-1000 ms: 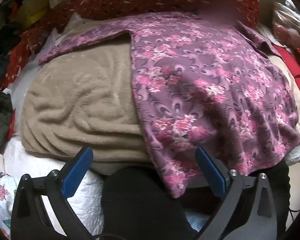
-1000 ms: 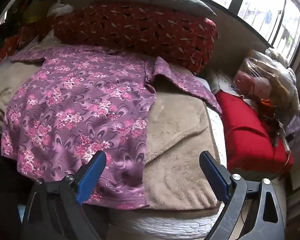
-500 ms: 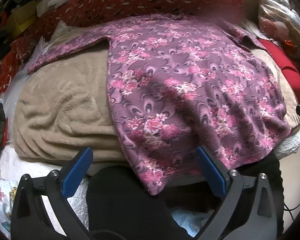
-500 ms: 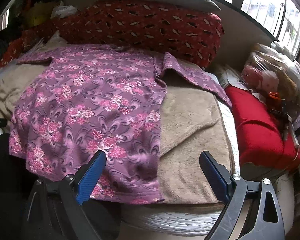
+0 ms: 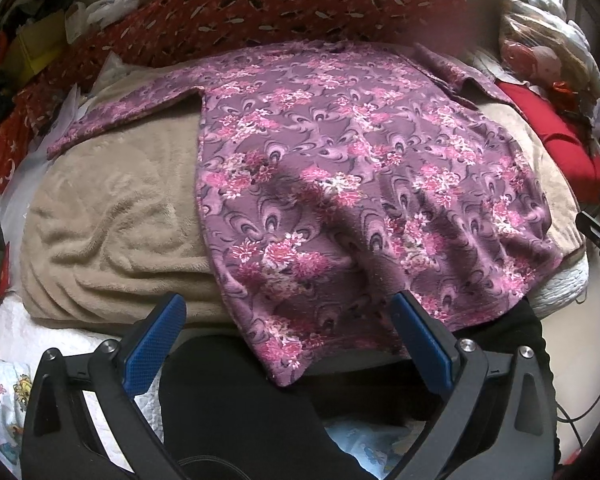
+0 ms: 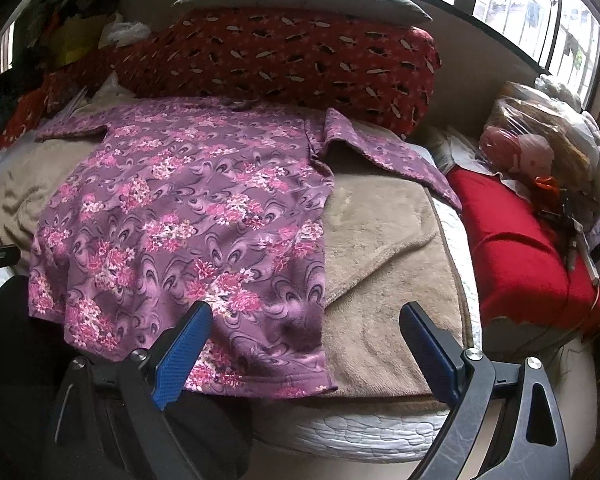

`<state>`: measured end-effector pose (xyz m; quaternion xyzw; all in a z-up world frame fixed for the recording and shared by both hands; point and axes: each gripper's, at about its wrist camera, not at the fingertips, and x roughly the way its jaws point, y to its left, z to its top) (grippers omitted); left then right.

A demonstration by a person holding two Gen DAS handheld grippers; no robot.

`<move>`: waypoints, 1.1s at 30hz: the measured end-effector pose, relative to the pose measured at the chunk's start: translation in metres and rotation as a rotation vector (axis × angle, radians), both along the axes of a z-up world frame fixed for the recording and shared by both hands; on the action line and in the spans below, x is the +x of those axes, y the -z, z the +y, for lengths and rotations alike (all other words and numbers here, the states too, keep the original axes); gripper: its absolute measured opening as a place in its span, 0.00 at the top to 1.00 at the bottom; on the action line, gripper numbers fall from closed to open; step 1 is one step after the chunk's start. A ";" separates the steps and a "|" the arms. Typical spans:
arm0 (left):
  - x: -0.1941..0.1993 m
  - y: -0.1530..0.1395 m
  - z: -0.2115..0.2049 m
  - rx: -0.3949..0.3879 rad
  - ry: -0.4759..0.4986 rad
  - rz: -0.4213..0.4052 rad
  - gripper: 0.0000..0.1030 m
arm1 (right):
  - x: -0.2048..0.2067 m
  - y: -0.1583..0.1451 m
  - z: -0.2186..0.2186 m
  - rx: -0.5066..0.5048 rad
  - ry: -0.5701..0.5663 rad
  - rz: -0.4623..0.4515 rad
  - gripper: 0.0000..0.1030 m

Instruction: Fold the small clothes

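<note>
the top [image 5: 340,184] lies spread flat on the blanket [image 5: 112,216] on the bed, unfolded, so folding has not begun; both left tongs [image 5: 288,336] and right tongs [image 6: 304,344] gape wide and empty near the hem, which each should probably grip first.

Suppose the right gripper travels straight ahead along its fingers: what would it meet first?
Most likely the floral top's hem corner, spread on the tan blanket. The open right gripper points at that corner; depth is unclear, so it might land on blanket just beside it.
</note>
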<state>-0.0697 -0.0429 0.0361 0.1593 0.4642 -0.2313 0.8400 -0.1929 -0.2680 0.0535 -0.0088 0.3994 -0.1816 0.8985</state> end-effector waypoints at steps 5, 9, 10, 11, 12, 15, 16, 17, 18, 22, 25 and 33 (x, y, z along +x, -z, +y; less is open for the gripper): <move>0.002 0.001 0.003 -0.011 -0.003 0.018 0.00 | 0.000 0.001 -0.002 0.007 0.000 0.002 0.07; 0.003 0.002 0.004 -0.012 -0.002 0.020 0.00 | 0.002 0.002 -0.002 0.014 -0.001 0.003 0.07; 0.003 0.002 0.004 -0.012 -0.003 0.021 0.00 | 0.003 0.002 -0.002 0.016 -0.002 0.004 0.07; 0.003 0.003 0.004 -0.013 -0.003 0.023 0.00 | 0.005 0.002 -0.001 0.017 -0.002 0.005 0.07; 0.004 0.003 0.004 -0.013 -0.003 0.025 0.00 | 0.006 0.003 -0.001 0.017 -0.003 0.005 0.07; 0.005 0.004 0.005 -0.012 -0.004 0.028 0.00 | 0.010 0.004 0.000 0.021 -0.006 0.009 0.07; 0.006 0.004 0.004 -0.012 -0.005 0.029 0.00 | 0.010 0.004 0.001 0.023 -0.006 0.009 0.07; 0.006 0.005 0.005 -0.013 -0.005 0.028 0.00 | 0.010 0.005 0.001 0.025 -0.007 0.008 0.07; 0.006 0.004 0.005 -0.013 -0.004 0.027 0.00 | 0.012 0.005 0.002 0.030 -0.008 0.007 0.07; 0.007 0.004 0.004 -0.016 -0.002 0.033 0.00 | 0.014 0.006 0.002 0.046 -0.008 0.006 0.07; 0.007 0.005 0.003 -0.020 -0.001 0.034 0.00 | 0.015 0.006 0.003 0.052 -0.012 0.006 0.07; -0.002 0.002 0.005 -0.053 0.005 0.011 0.00 | 0.013 0.002 0.006 0.056 -0.024 -0.007 0.07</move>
